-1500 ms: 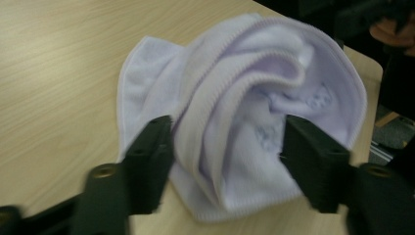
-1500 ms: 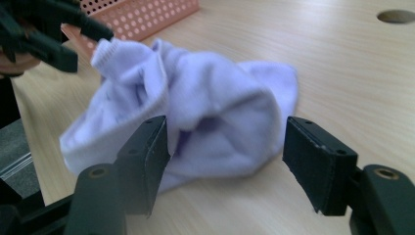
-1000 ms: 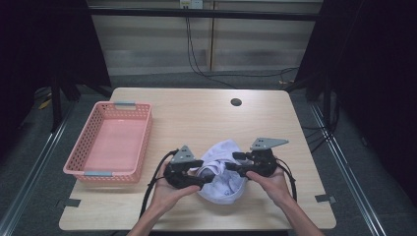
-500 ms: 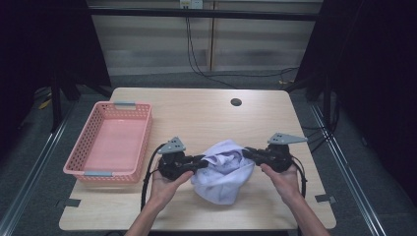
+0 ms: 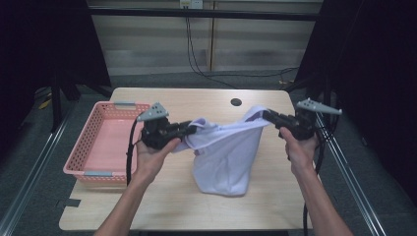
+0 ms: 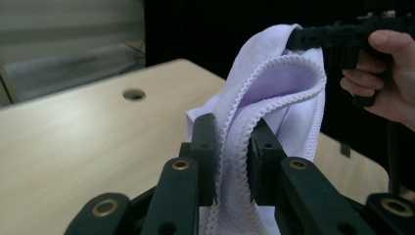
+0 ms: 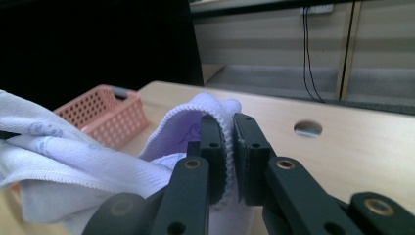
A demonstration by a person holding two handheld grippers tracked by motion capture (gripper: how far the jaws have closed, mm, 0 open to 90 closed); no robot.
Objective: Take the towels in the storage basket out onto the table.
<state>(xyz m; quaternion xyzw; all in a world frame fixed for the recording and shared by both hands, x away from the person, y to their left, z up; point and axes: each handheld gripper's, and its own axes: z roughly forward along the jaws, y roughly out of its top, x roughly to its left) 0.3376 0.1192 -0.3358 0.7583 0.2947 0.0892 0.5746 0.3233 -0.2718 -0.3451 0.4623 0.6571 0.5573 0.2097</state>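
The left gripper (image 5: 189, 129) and right gripper (image 5: 267, 116), jaws just closed, each pinched a hemmed edge of the lilac cloth (image 5: 226, 155), which hung stretched between them, its lower end apparently touching the surface (image 5: 162, 196) beside the pink basket (image 5: 88, 147).

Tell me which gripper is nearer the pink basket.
Left. The left gripper is lifted just right of the basket, its jaws shut on the cloth. The right gripper holds the cloth's other end, beyond it near the table's right edge.
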